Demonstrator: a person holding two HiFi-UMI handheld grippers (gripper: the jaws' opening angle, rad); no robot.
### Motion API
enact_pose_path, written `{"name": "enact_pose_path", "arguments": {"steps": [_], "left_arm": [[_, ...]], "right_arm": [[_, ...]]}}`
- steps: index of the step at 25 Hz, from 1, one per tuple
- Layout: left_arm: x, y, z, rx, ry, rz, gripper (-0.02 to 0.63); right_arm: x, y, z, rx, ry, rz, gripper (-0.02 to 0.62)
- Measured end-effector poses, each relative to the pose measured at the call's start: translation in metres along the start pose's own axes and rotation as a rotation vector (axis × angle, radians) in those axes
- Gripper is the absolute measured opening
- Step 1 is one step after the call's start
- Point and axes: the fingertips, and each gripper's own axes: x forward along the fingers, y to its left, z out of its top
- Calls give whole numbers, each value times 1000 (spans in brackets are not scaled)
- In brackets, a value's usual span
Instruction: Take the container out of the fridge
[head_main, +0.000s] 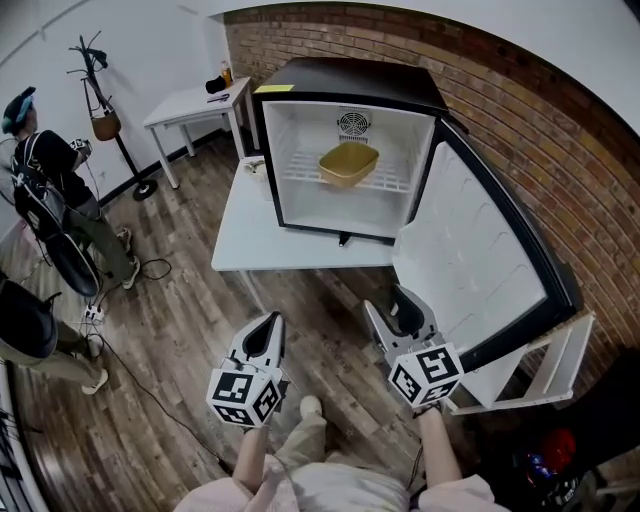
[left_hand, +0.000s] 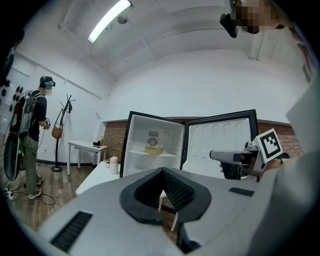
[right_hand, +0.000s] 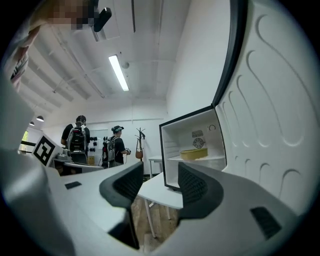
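The fridge (head_main: 345, 75) stands on the right part of the white table (head_main: 240, 240), its door (head_main: 480, 250) open wide to the right. Bare wood floor lies before the table's front edge. The right gripper (head_main: 400, 306) gapes wide and empty. The left gripper (head_main: 266, 324) seems pressed together, holding nothing. The yellow container (head_main: 349, 163) sits on the fridge's wire shelf (head_main: 300, 170), well apart from both grippers.

The left tool (head_main: 267, 325) and the right tool (head_main: 398, 308) are held low in front of the body, side by side but apart, both pointing forward. The left tool's jaws are together with nothing in them. The right tool's jaws stand wide apart and empty. Each forearm (head_main: 441, 452) reaches out from below, bare to the wrist.
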Motion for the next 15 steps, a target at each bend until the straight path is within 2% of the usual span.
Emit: {"name": "enact_pose_path", "arguments": {"steps": [15], "left_arm": [[113,76,26,5,8,-66,-9]], "right_arm": [[119,-50,-5,2,26,-54,201]]}}
